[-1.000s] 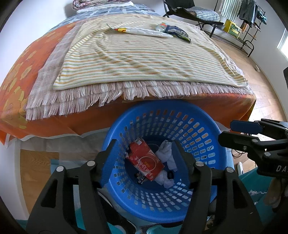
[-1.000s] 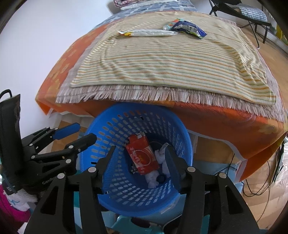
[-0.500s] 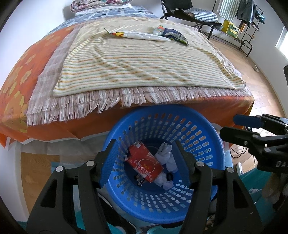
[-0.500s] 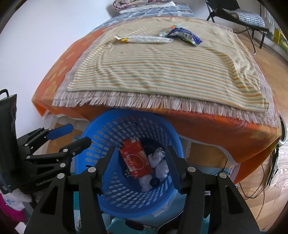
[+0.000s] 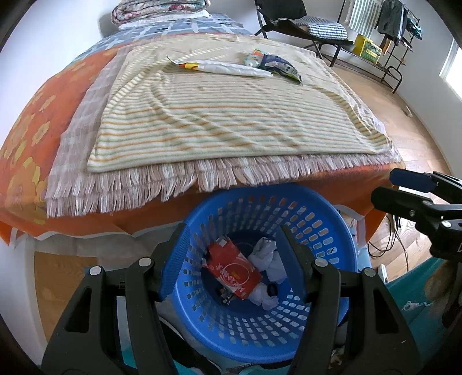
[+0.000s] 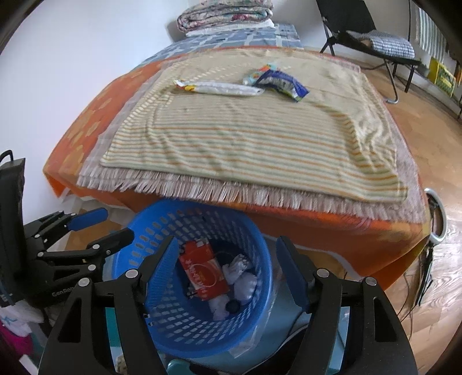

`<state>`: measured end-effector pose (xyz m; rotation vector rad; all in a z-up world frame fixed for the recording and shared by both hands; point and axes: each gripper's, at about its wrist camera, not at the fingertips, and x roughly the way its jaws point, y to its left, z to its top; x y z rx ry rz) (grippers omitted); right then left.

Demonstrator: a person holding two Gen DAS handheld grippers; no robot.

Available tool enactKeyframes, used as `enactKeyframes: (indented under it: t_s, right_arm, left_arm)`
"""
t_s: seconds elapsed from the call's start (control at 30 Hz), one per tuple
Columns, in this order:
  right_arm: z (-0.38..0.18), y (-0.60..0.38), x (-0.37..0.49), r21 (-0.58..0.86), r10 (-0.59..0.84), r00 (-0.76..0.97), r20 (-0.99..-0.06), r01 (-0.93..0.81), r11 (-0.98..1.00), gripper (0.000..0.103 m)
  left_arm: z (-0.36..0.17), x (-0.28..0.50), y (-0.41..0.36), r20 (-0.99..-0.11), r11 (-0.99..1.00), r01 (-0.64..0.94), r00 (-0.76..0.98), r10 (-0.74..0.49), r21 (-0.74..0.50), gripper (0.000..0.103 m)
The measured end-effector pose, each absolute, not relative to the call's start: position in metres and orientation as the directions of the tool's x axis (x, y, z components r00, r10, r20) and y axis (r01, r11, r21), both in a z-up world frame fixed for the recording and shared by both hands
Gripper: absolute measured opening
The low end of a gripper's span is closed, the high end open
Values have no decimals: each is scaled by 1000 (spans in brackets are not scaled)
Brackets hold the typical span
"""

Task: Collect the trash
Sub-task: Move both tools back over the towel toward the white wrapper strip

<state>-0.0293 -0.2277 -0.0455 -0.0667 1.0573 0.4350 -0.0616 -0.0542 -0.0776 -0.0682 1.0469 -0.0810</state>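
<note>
A blue plastic basket (image 5: pixel 260 190) (image 6: pixel 179 206) stands on the floor against the foot of the bed. Inside it lie a red carton (image 5: pixel 234 271) (image 6: pixel 202 271) and crumpled white tissues (image 5: pixel 268 256) (image 6: pixel 242 277). On the striped blanket at the far end lie a long white wrapper (image 5: pixel 225 67) (image 6: pixel 219 88) and a blue snack bag (image 5: pixel 280 66) (image 6: pixel 284 82). My left gripper (image 5: pixel 231 245) hangs open above the basket, holding nothing. My right gripper (image 6: pixel 228 248) hovers over the basket too; its jaws are opening with nothing between them.
The bed has an orange sheet (image 5: pixel 26 138) under a fringed striped blanket (image 5: pixel 225 124), with folded quilts (image 6: pixel 225 14) at its head. A black folding chair (image 6: pixel 369 37) and a clothes rack (image 5: pixel 389 31) stand at the back right. Cables (image 6: pixel 424 277) trail on the wooden floor.
The right gripper's jaws have spread wider and it has risen and tipped up, so more of the bed shows. The left gripper has barely moved.
</note>
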Motion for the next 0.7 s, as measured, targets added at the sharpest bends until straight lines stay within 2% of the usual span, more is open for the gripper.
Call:
enactKeyframes:
  t_s: [0.7]
  right_arm:
    - [-9, -227, -6, 50, 261, 516, -816, -387, 921, 70]
  left_arm:
    - [-51, -17, -53, -839, 993, 103, 532, -110, -64, 64]
